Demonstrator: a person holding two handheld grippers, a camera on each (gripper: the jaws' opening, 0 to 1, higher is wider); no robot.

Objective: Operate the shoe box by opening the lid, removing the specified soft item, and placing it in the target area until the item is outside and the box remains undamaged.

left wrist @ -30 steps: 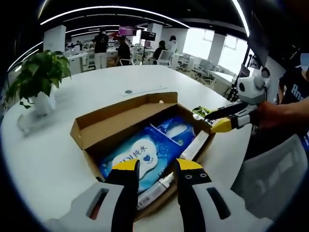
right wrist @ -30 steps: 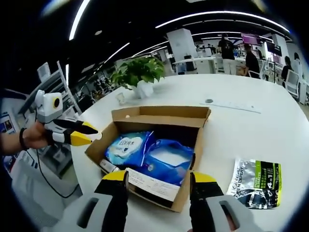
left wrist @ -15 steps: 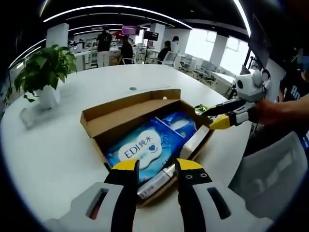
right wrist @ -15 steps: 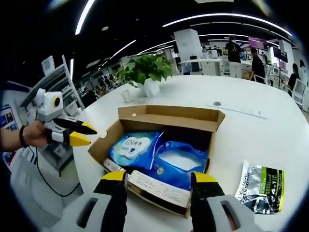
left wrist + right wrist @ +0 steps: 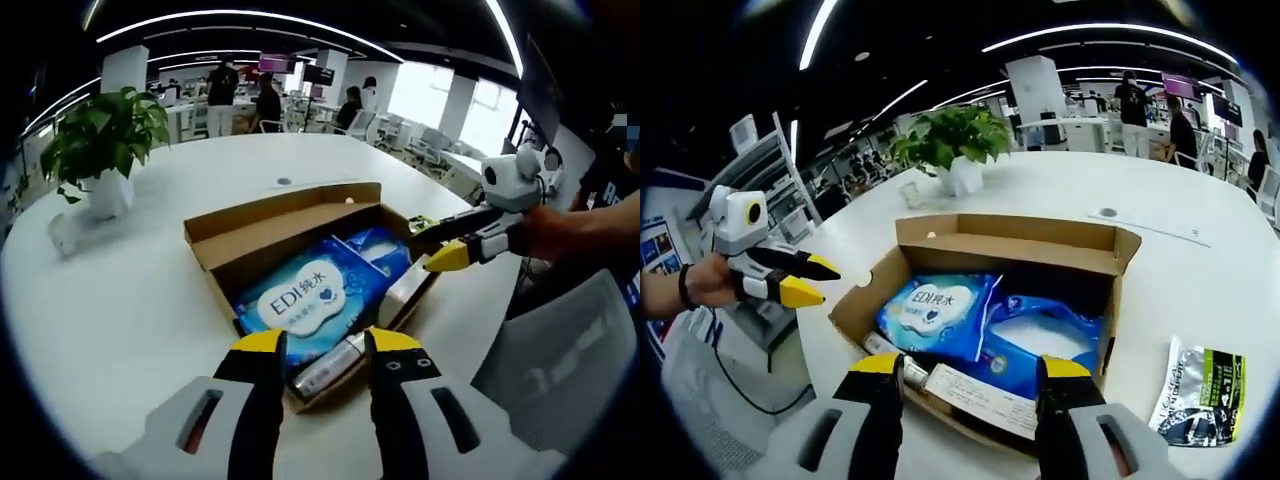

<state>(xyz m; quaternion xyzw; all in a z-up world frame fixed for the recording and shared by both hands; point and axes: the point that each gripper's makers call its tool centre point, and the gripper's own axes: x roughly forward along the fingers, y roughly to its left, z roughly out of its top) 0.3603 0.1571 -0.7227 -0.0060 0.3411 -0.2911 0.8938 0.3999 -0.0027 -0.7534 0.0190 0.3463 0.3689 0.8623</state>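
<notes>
Cardboard shoe box [image 5: 940, 243] open; wipes pack [image 5: 937, 305] reads "EDI"; hand-held grippers agape, empty.

- I'm in an open-plan office: long ceiling light strips [image 5: 240, 18] run overhead.
- Behind my white worktop [image 5: 120, 300] stand desks, office chairs [image 5: 358, 122] and people [image 5: 222, 90] at work.
- A potted plant [image 5: 955, 145] sits on the worktop; big windows [image 5: 415, 92] brighten the far side.

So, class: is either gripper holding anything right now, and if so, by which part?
Nothing is held. Both the left gripper and right gripper are open over the box.
</notes>
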